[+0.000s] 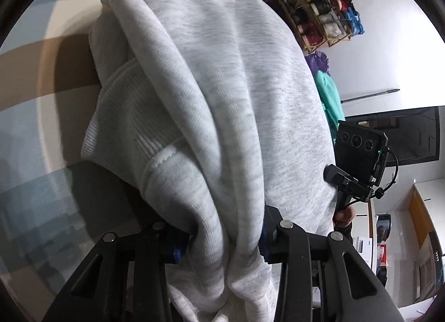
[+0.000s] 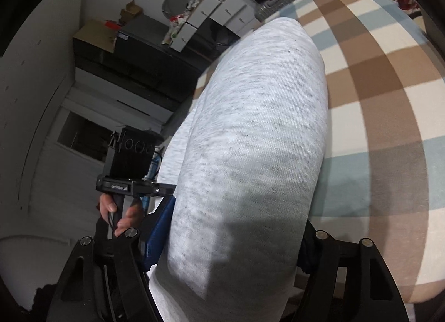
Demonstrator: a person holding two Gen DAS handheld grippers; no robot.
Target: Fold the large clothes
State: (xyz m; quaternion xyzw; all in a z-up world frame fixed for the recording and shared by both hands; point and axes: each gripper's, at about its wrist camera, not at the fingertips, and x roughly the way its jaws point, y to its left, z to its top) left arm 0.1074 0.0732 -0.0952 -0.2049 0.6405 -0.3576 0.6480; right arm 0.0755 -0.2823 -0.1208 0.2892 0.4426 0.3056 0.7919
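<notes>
A light grey sweatshirt point(image 1: 222, 99) hangs lifted above a checked bedcover point(image 1: 25, 127). My left gripper point(image 1: 222, 241) is shut on a bunched part of the fabric, beside a ribbed cuff or hem point(image 1: 122, 132). My right gripper point(image 2: 230, 249) is shut on another wide fold of the same sweatshirt point(image 2: 250, 141), which drapes away over the checked bedcover point(image 2: 389, 127). Each view shows the other hand-held gripper at its edge: the right one in the left wrist view point(image 1: 358, 166), the left one in the right wrist view point(image 2: 133, 171). The fingertips are hidden by cloth.
A wooden shelf point(image 1: 317, 7) with bags stands against the far wall, with teal point(image 1: 331, 99) and purple clothes below it. Cabinets and boxes point(image 2: 211, 13) line the other wall. A dark doorway point(image 1: 403, 132) is at the right.
</notes>
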